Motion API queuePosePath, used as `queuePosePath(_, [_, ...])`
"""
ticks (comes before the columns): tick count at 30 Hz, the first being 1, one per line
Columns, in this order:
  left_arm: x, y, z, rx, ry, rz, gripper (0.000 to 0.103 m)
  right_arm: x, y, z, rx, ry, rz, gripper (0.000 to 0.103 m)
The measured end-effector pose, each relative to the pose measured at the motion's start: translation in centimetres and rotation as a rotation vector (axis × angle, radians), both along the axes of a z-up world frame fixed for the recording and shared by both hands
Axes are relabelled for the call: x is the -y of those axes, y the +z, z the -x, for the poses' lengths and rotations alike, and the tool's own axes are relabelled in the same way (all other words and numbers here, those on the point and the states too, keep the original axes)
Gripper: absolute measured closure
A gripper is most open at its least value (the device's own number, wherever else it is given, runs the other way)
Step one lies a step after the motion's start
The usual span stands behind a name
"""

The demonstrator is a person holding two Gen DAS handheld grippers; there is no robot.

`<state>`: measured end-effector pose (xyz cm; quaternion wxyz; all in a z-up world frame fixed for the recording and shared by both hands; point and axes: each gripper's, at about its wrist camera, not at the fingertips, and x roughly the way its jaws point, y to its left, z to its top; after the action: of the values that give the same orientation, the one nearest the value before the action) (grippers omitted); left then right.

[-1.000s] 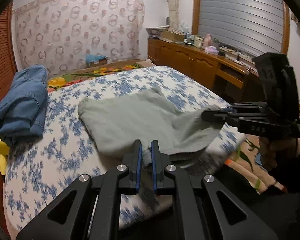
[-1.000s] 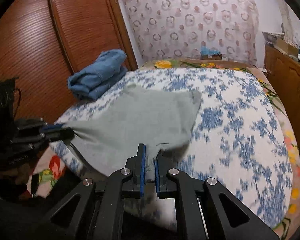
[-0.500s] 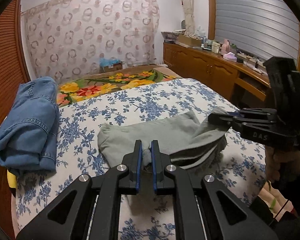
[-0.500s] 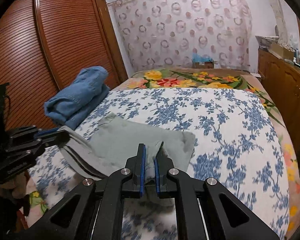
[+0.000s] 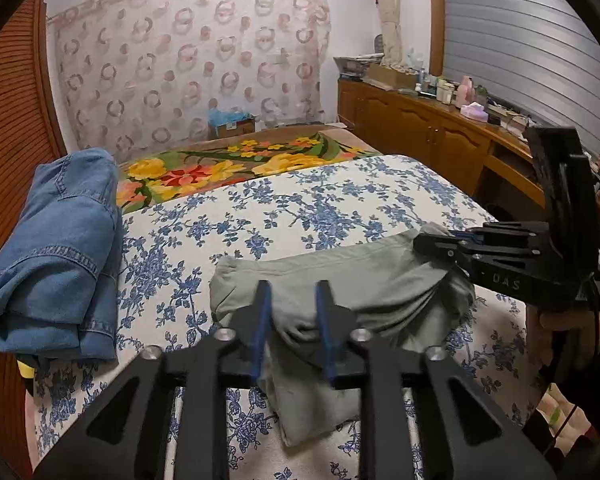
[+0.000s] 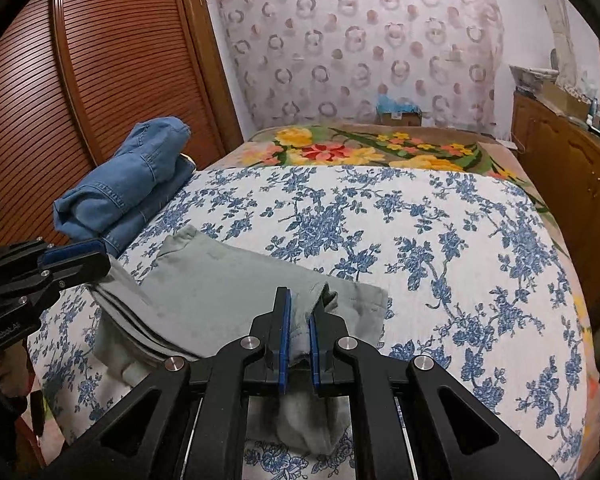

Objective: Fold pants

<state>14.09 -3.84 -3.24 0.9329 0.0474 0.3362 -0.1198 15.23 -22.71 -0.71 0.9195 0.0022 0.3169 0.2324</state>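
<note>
Grey-green pants (image 5: 340, 280) lie folded in layers on the blue-flowered bedspread (image 5: 308, 208), near its front edge. My left gripper (image 5: 293, 292) is low over the pants' near left end. Its jaws are opening, and a bunch of cloth lies loose between the blue pads. In the right wrist view the pants (image 6: 228, 280) run to the left, where the left gripper (image 6: 96, 258) stands just off the stacked edge. My right gripper (image 6: 300, 304) is shut on a raised fold at the pants' right end. It also shows at the right of the left wrist view, my right gripper (image 5: 428, 238).
Folded blue jeans (image 5: 60, 248) (image 6: 132, 184) rest at the bed's left edge against a slatted wooden wardrobe (image 6: 112, 60). A floral blanket (image 5: 236, 160) covers the far end. A cluttered wooden dresser (image 5: 440, 128) runs along the right side. A hand (image 5: 560, 320) holds the right gripper.
Both grippers carried the pants' held edge forward and down over the bed, so the spread cloth now lies folded. The left jaws have parted; the right jaws stay clamped.
</note>
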Motion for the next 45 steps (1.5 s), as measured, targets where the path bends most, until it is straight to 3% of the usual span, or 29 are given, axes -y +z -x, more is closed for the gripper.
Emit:
queuePosePath(4, [-0.5,-0.6,0.3,-0.007,0.007,0.030,0.052,0.0,0.1,0.3,0.018,0.001,0.009,0.092])
queuePosePath(6, [-0.7,-0.9,0.4,-0.017,0.012,0.048,0.052,0.1,0.3,0.4,0.027,0.000,0.004,0.087])
queuePosePath(11, [-1.0,-1.8,0.1,-0.036,0.059,0.040,0.052,0.4,0.5,0.8,0.050,-0.016,0.024,0.056])
queuePosePath(15, [-1.5,-2.8,0.1,-0.057,0.058,0.062,0.052,0.6,0.2,1.1,0.048,-0.018,0.054,0.052])
queuePosePath(33, [-1.2,-6.4,-0.2,-0.162,0.046,0.042,0.051,2.3,-1.2,4.0,0.017,0.057,0.135,0.052])
queuePosePath(35, [-1.3,-6.5,-0.2,-0.159,0.044,0.050,0.051,2.2,-1.4,4.3,0.006,0.075,0.144,0.062])
queuePosePath(42, [-1.6,-7.0,-0.2,-0.162,0.048,0.081,0.051,1.8,-2.0,4.5,-0.022,0.106,0.184,0.077])
queuePosePath(45, [-1.6,-7.0,0.1,-0.157,0.049,0.077,0.051,2.0,-2.1,4.2,-0.033,0.096,0.191,0.089])
